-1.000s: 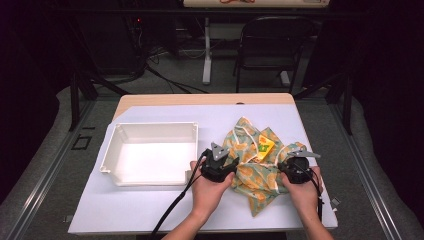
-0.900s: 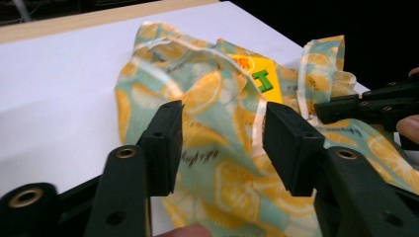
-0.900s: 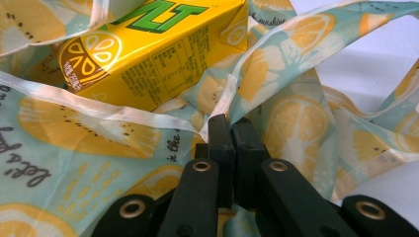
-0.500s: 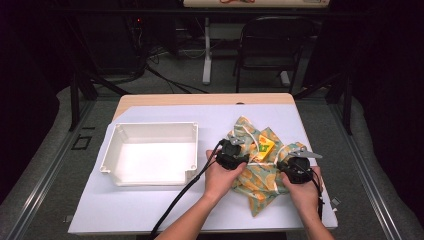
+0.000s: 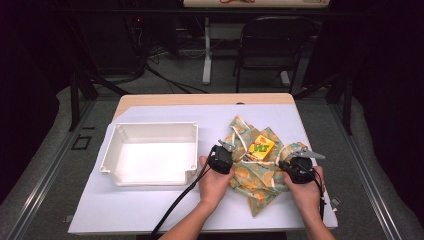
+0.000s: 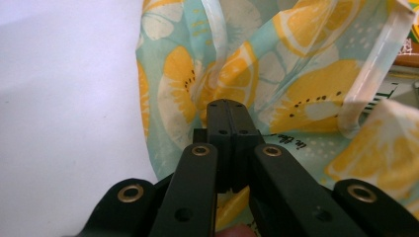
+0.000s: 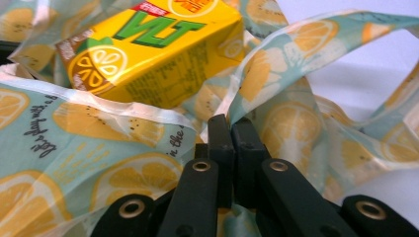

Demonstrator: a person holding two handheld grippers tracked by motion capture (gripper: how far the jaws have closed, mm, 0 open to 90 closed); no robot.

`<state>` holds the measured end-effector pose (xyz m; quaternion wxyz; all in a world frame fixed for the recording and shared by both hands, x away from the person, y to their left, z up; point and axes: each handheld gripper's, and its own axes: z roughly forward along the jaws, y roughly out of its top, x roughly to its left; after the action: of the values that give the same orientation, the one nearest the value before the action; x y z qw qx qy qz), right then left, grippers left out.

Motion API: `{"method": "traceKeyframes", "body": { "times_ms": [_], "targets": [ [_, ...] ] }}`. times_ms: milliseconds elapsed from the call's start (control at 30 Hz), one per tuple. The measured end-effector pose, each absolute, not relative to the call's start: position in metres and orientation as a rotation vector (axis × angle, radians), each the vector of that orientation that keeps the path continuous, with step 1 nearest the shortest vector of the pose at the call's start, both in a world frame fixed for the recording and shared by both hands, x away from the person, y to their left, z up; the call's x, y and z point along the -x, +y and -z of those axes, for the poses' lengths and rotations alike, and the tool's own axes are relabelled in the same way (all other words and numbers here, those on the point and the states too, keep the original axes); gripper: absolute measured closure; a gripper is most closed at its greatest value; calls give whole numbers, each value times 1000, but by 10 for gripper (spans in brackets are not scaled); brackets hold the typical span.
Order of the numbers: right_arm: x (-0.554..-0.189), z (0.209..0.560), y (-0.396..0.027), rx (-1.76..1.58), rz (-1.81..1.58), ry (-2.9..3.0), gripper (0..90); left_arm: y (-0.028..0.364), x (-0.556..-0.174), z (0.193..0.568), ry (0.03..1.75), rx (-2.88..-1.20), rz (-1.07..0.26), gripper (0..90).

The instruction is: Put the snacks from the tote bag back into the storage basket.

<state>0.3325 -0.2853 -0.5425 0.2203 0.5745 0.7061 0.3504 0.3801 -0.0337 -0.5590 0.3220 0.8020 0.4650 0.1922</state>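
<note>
Gripping from the table's (image 5: 150, 210) near edge, the left gripper (image 5: 226, 148) has just been closing and now pinches the left edge of the fruit-print bag (image 5: 255, 175); the right gripper (image 5: 296, 156) is clamped on the bag's right side by a white handle strap (image 7: 118, 109). The bag lies crumpled in the table's right half; a yellow juice carton (image 5: 261, 148) rests on it between the grippers; farther left sits a white bin (image 5: 150, 134).

White tub (image 5: 150, 159) blocks the left; bare table (image 5: 140, 207) (near edge) lies open.
</note>
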Motion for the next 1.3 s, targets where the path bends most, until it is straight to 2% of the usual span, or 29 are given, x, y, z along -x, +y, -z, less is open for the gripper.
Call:
{"method": "traceKeyframes", "body": {
  "times_ms": [167, 367, 433, 533, 600, 833, 1300],
  "targets": [
    [-333, 545, -292, -1636, -916, 1943, 879, -32, -377, 561, 1213, -2096, -518, 900],
    [-323, 526, -294, -1610, -1048, 1790, 689, -27, -374, 565, 1182, -2062, -514, 900],
    [-315, 510, -293, -1561, -1119, 1703, 714, -28, -373, 565, 1172, -2061, -532, 900],
    [-308, 489, -283, -1449, -1208, 1655, 844, -27, -373, 565, 1171, -2065, -523, 900],
    [-311, 483, -271, -1403, -1244, 1700, 900, -27, -373, 566, 1176, -2058, -527, 900],
    [-347, 515, -216, -1417, -1207, 1957, 900, -27, -373, 565, 1173, -2058, -517, 900],
    [-371, 534, -178, -1465, -1152, 1993, 900, -27, -372, 566, 1166, -2058, -522, 900]
  ]
}}
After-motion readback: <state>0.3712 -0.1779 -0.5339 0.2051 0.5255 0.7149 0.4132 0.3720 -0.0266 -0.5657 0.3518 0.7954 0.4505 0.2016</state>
